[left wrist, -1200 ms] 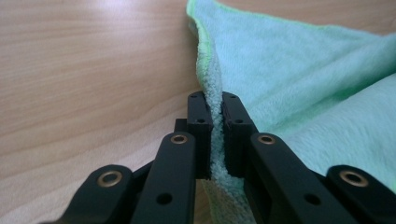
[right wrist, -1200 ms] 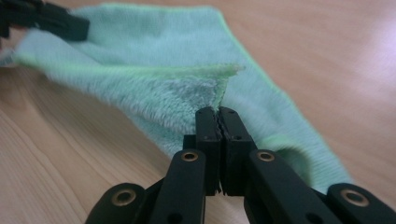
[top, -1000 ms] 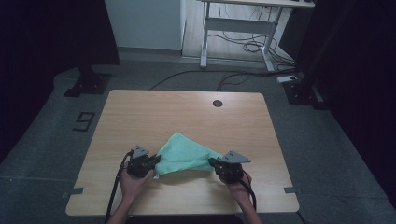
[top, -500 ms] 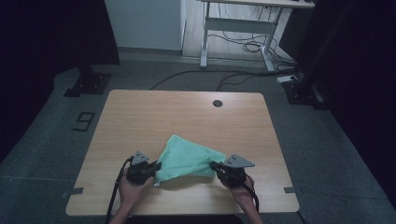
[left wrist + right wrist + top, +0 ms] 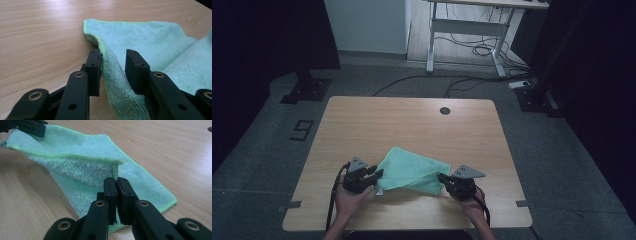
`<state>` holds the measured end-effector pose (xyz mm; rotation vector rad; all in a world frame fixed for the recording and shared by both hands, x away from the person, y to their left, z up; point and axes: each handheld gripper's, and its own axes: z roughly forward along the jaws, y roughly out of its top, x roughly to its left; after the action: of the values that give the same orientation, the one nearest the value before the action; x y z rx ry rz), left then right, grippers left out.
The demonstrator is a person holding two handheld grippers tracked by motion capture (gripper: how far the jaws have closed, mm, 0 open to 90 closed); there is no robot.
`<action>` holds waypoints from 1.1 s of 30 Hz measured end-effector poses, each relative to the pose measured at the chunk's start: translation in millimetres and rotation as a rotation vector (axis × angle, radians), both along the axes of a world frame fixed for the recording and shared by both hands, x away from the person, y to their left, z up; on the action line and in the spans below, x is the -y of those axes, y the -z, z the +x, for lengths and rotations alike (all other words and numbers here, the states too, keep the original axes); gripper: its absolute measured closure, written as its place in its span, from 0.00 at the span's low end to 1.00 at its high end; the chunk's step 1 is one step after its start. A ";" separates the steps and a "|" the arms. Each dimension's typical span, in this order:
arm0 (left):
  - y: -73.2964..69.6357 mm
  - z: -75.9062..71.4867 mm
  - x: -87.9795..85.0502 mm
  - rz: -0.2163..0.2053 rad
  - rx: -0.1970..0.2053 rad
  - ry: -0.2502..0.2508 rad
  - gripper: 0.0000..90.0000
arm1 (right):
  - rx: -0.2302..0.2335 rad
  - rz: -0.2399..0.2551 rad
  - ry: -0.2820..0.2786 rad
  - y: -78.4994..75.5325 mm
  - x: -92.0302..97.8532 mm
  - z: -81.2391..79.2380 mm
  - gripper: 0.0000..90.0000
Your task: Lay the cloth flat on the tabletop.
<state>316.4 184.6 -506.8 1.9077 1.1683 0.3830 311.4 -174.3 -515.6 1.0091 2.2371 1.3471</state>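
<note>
A fuzzy green cloth lay folded near the wooden tabletop's front edge, its underside hidden; the left gripper had just been opening around one fold, the right gripper pinched a corner

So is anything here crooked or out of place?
Only the green cloth: it lies half-folded and skewed on the table. The right gripper pinches one corner; the left gripper's jaws have just been opening around the other.

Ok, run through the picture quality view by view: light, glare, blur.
High view: dim, dark at both sides, the green cloth and table evenly lit, sharp. Left gripper view: bright glare on the wood at top, the cloth in focus, the arms of the left gripper at the bottom edge soft. Right gripper view: soft blur at the left edge, the right gripper crisp.
</note>
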 end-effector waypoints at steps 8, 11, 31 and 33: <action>8.2 -4.6 -3.9 0.007 -0.029 0.006 0.67 | 0.013 0.016 -0.004 -2.4 2.6 -2.0 0.97; 10.8 -4.7 -5.2 0.012 -0.038 0.004 0.64 | 0.017 0.023 -0.012 -4.6 2.8 -4.7 0.97; -1.0 26.0 16.2 -0.003 -0.029 0.070 0.57 | 0.010 0.022 -0.009 -3.0 5.2 -6.2 0.98; 6.3 45.1 36.4 0.027 -0.073 0.101 0.58 | 0.006 0.023 -0.006 -2.6 5.8 -5.3 0.98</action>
<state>361.6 148.2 -513.1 2.0096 1.1134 0.2782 306.1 -180.1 -513.0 1.0053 2.2269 1.3794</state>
